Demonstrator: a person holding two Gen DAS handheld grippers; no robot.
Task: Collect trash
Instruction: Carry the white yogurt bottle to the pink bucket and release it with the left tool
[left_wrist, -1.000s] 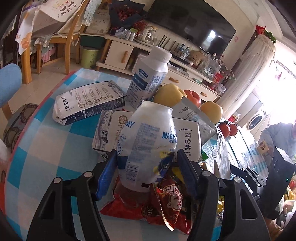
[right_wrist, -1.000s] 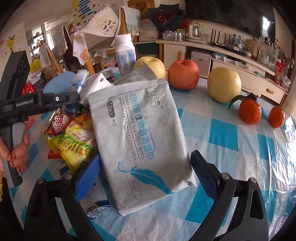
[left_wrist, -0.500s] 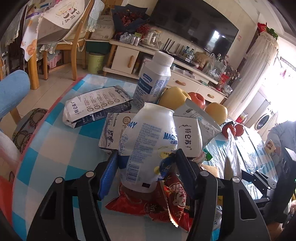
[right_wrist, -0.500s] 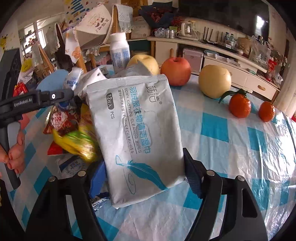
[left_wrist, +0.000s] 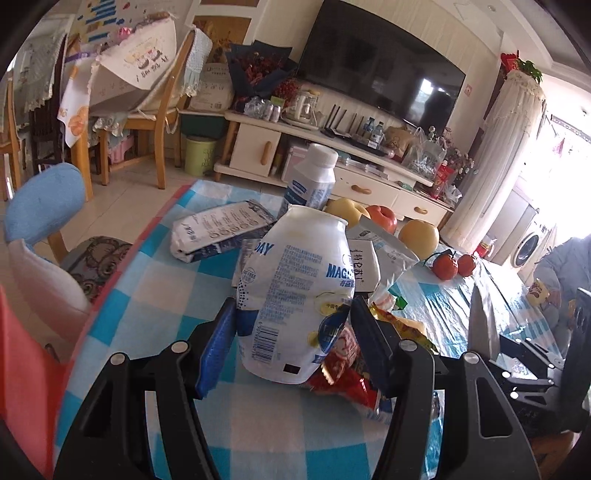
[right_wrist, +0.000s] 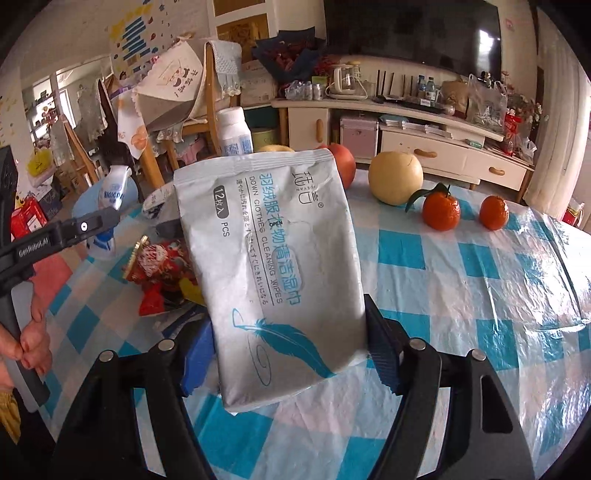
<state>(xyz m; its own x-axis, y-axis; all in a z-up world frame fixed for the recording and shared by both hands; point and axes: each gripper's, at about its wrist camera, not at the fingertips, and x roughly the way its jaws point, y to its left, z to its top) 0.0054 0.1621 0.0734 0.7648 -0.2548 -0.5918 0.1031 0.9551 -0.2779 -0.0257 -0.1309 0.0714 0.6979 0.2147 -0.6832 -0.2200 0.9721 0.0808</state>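
Got the white yogurt bottle clamped in my left gripper and the wipes pack pinched in my right gripper, both lifted off the table. So I'd say two pieces are in hand, not binned yet. Still lying there: the red snack wrapper, flattened milk cartons and a capped bottle. The fruit stays, I guess. No bin on the table; the right half looks open, and the table edge is close on my left.
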